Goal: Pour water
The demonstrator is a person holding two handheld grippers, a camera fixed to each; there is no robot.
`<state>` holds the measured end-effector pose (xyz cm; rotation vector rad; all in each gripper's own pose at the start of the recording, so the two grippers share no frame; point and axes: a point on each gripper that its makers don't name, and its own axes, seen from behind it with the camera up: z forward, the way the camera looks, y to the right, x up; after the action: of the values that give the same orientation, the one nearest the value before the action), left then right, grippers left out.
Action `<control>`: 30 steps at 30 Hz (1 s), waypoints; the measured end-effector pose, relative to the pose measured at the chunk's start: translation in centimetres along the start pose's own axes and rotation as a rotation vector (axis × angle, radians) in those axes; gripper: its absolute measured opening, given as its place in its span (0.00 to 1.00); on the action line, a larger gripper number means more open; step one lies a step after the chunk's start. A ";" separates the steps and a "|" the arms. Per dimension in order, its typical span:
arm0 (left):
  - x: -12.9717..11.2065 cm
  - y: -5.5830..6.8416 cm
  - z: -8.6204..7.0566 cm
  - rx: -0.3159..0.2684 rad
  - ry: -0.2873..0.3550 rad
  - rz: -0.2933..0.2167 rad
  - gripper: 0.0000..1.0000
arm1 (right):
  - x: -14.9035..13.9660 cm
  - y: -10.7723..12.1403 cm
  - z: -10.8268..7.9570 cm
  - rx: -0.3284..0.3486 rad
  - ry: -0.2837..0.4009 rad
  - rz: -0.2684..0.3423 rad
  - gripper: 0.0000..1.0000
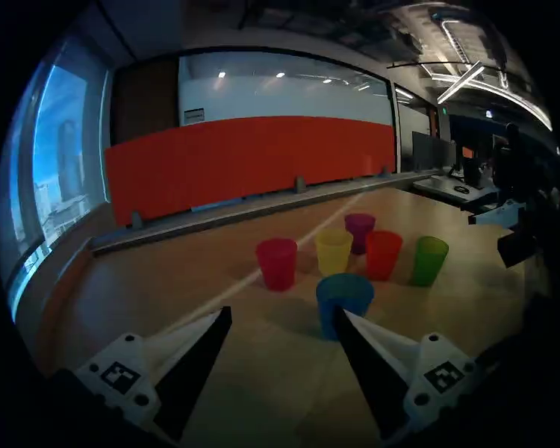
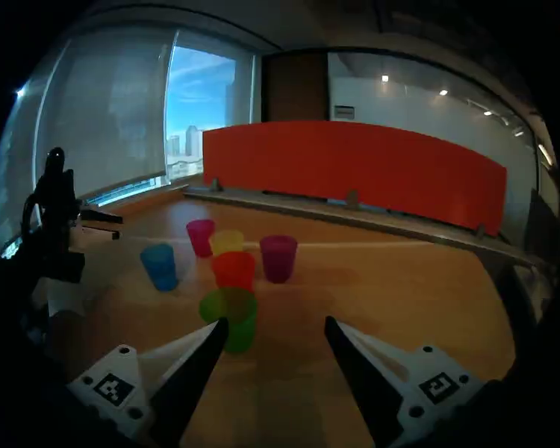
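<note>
A long red partition (image 1: 250, 160) (image 2: 355, 172) ran across the room well behind the orange cup (image 1: 382, 254) (image 2: 234, 270). To one side of it, also far behind the orange cup, a tall window (image 1: 60, 164) (image 2: 198, 112) showed sky and towers. The room was dim, with a few ceiling lights on. The wooden table (image 1: 168, 284) (image 2: 399, 284) carried the orange cup near its middle, and a pale line crossed the top behind the cup.

The left gripper (image 1: 282, 311) hung wide open and held nothing, well short of the orange cup. The right gripper (image 2: 275, 321) was also spread wide and empty, on the green cup's side of the orange cup.

Six cups stood upright in a loose cluster around the orange cup. In the left gripper view, the blue cup (image 1: 343, 299) stood in front of it, nearest the fingers, and one fingertip overlapped its base. The pink cup (image 1: 277, 263) stood well to its left, the yellow cup (image 1: 333, 252) just beside it, the purple cup (image 1: 359, 230) just behind and the green cup (image 1: 428, 260) to its right.

In the right gripper view, the green cup (image 2: 231, 313) stood directly before the orange cup, just beside one fingertip. The yellow cup (image 2: 226, 240) stood behind it, the pink cup (image 2: 200, 237) behind-left, the purple cup (image 2: 278, 257) right and the blue cup (image 2: 160, 266) left.

Whether any cup held water could not be told.
</note>
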<state>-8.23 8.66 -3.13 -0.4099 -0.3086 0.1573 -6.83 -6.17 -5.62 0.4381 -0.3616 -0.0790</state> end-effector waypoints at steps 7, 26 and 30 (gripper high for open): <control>1.3 -1.2 -0.3 0.086 0.085 -0.041 1.00 | 1.6 2.4 0.5 -0.128 0.085 0.030 1.00; 5.7 -3.5 -1.9 0.286 0.276 -0.140 1.00 | 7.5 5.1 -0.1 -0.404 0.305 0.011 1.00; 6.4 -4.4 -2.6 0.327 0.300 -0.154 1.00 | 8.4 5.7 -0.5 -0.439 0.330 0.023 1.00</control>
<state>-0.93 5.10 -1.90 -0.0814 -0.0160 -0.0069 1.15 -2.05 -0.92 0.0091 -0.0191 -0.0604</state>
